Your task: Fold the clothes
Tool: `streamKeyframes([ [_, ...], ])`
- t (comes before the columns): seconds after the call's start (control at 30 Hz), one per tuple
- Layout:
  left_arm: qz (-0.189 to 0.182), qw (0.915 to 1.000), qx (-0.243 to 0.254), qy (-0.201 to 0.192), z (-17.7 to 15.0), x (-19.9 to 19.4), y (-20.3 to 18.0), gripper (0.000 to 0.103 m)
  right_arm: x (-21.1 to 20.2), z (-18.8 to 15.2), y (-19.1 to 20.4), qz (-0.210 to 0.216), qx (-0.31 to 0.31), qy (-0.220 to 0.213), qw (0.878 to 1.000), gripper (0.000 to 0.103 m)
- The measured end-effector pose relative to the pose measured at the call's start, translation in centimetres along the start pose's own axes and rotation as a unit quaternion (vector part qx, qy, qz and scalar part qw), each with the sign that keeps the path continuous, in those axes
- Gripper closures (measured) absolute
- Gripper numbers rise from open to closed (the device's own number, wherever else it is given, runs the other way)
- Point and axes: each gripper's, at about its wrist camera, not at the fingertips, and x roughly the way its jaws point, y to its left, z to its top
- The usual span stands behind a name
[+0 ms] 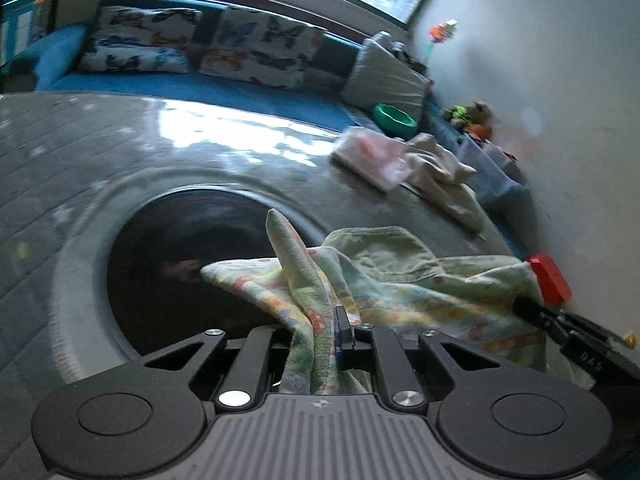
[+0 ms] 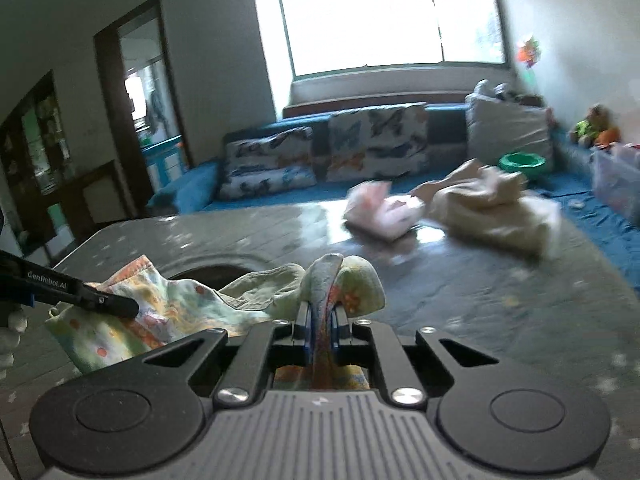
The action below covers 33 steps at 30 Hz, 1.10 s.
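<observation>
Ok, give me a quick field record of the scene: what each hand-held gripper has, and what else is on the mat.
left hand-held gripper: shut on floral cloth
right hand-held gripper: shut on the same cloth, another bunched part
cloth state: crumpled, unfolded, hanging between both
surface: grey mat
folded already: pink garment
beside it: cream pile

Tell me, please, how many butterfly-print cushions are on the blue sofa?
2. One butterfly-print cushion lies low at the sofa's left; the other stands upright beside it, nearer the plain grey cushion. More may be hidden beyond the frame.
</observation>
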Motion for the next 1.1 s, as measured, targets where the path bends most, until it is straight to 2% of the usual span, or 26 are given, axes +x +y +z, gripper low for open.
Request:
streamKeyframes([
  [0.27,-0.025,0.9978,0.056,0.024,0.7,4.1,-6.4,0.091,-3.2,0.4,-4.8,-0.07,0.005,-0.014,0.997,0.095],
  [0.5,-0.046,0.9949,0.084,0.033,1.1,7.0,-10.9,0.091,-4.7,-0.1,-8.3,-0.112,0.016,-0.016,0.993,0.095],
  [0.67,-0.045,0.9932,0.095,0.05,0.3,9.3,-11.9,0.091,-4.0,-1.5,-10.8,-0.133,0.033,0.0,0.991,0.095],
  [0.87,-0.021,0.9906,0.098,0.092,-1.5,12.2,-11.0,0.087,-1.6,-4.6,-12.8,-0.145,0.056,0.05,0.987,0.095],
  [0.97,-0.012,0.9898,0.101,0.1,-2.0,12.6,-10.2,0.08,-0.6,-5.9,-13.6,-0.152,0.072,0.072,0.983,0.092],
  [1.03,-0.007,0.9896,0.103,0.1,-2.0,12.5,-9.8,0.075,-0.2,-6.5,-14.1,-0.16,0.074,0.083,0.981,0.085],
  [1.1,0.01,0.9898,0.107,0.093,-1.9,12.3,-9.5,0.058,-0.1,-6.8,-14.5,-0.167,0.073,0.09,0.979,0.077],
])
